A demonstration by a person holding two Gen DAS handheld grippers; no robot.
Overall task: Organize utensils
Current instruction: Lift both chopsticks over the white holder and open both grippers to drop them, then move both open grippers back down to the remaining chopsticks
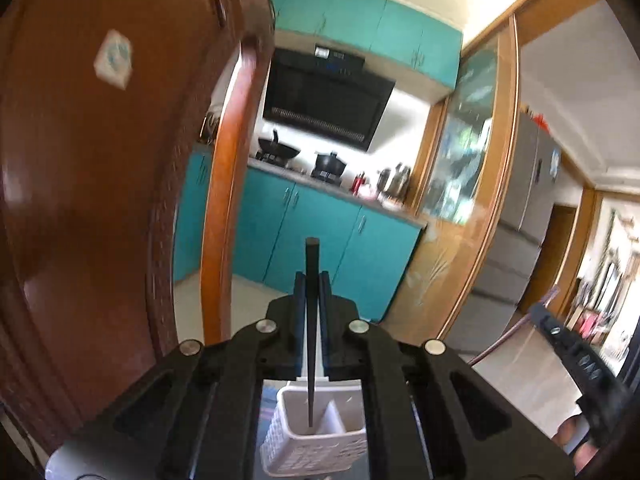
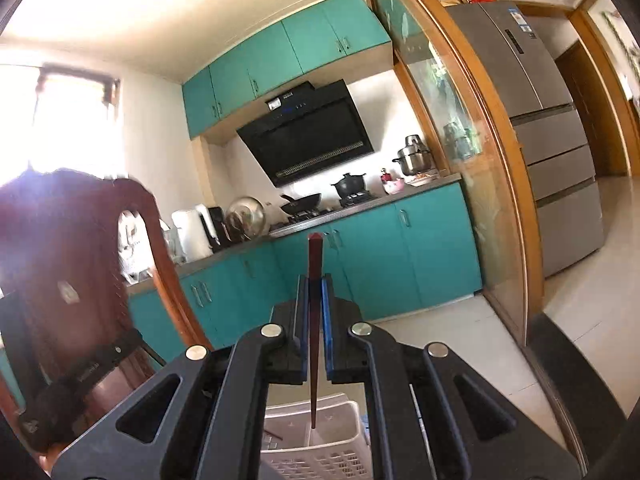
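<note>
Chopsticks, two: left hand-held gripper (image 1: 311,280) pinches one black chopstick (image 1: 311,320), right hand-held gripper (image 2: 315,284) one red chopstick (image 2: 314,320).

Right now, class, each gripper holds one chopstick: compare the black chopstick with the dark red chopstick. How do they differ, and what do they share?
Colour: the black chopstick is plain black; the dark red chopstick is reddish-brown.
Holder: the black one is clamped in the left gripper, the red one in the right gripper.
Shared: both are slim, square-ended sticks held upright, tips pointing down over the white perforated plastic utensil basket.
</note>
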